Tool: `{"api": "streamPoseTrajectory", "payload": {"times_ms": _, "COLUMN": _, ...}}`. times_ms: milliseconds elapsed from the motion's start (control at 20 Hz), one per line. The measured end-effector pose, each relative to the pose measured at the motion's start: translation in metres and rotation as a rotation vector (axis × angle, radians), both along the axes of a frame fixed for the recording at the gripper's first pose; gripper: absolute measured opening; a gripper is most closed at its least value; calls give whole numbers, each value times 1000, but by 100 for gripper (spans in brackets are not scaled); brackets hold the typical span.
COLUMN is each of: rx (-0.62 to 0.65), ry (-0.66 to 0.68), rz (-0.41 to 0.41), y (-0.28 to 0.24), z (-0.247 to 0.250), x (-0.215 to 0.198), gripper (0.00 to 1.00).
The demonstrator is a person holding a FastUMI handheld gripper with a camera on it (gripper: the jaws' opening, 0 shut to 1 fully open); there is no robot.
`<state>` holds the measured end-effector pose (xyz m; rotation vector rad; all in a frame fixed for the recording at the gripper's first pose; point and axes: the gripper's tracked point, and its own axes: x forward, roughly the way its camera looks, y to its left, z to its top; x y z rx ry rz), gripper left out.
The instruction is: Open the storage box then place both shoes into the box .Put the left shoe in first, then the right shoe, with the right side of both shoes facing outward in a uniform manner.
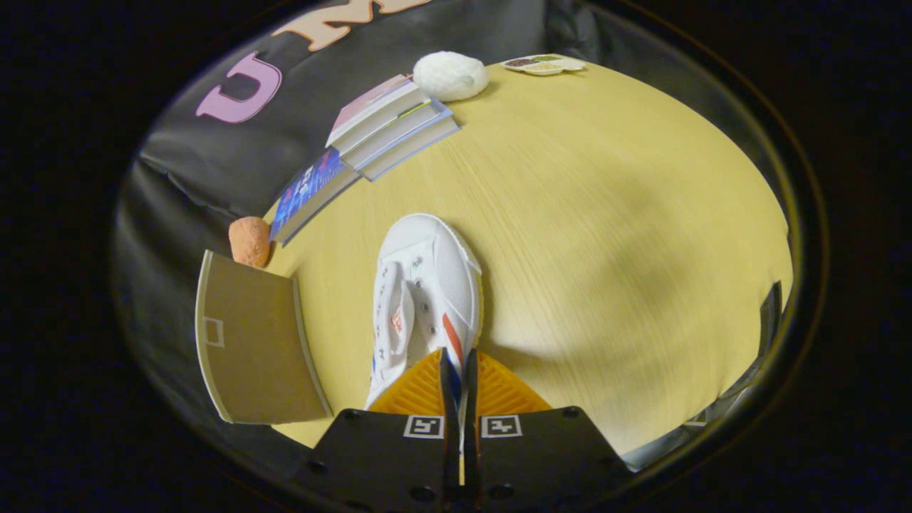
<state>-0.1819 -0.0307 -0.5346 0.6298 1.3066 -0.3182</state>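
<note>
Gripper point(459, 367) at bottom centre, orange fingers point(420, 392) nearly pressed together, pinching the side wall of the white shoe point(427, 299) near its heel. Heel end is hidden behind the fingers and the black gripper body. The shoe points away from the camera, toe toward frame centre, red and blue stripes visible on the side by the fingers. It appears lifted over the yellow table point(605, 214), shadow to its right; can't confirm any contact with the table.

Brown flap point(253, 342) at lower left, likely the storage box lid; the box body can't be made out.

Upper left: stack of books point(392, 128), a blue-covered book point(313, 189) just below it, an orange lump point(250, 241) hard to identify. Top: white knitted object point(450, 75), small tray point(543, 65).
</note>
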Motion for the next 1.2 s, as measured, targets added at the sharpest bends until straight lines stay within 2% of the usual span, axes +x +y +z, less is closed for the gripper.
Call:
{"api": "streamPoseTrajectory", "payload": {"times_ms": 250, "rx": 92, "ry": -70, "rz": -111, "y": 10, "z": 24, "x": 18, "gripper": 5}}
{"api": "streamPoseTrajectory", "payload": {"times_ms": 400, "rx": 136, "ry": -134, "rz": -121, "y": 26, "z": 55, "x": 44, "gripper": 5}}
{"api": "streamPoseTrajectory", "payload": {"times_ms": 600, "rx": 181, "ry": -242, "rz": -72, "y": 62, "z": 107, "x": 89, "gripper": 5}}
{"api": "streamPoseTrajectory", "payload": {"times_ms": 850, "rx": 271, "ry": -331, "rz": 24, "y": 137, "z": 164, "x": 140, "gripper": 5}}
{"api": "streamPoseTrajectory", "payload": {"times_ms": 1050, "rx": 329, "ry": -342, "rz": 110, "y": 197, "z": 180, "x": 158, "gripper": 5}}
{"api": "streamPoseTrajectory", "payload": {"times_ms": 1200, "rx": 330, "ry": -308, "rz": 189, "y": 234, "z": 174, "x": 154, "gripper": 5}}
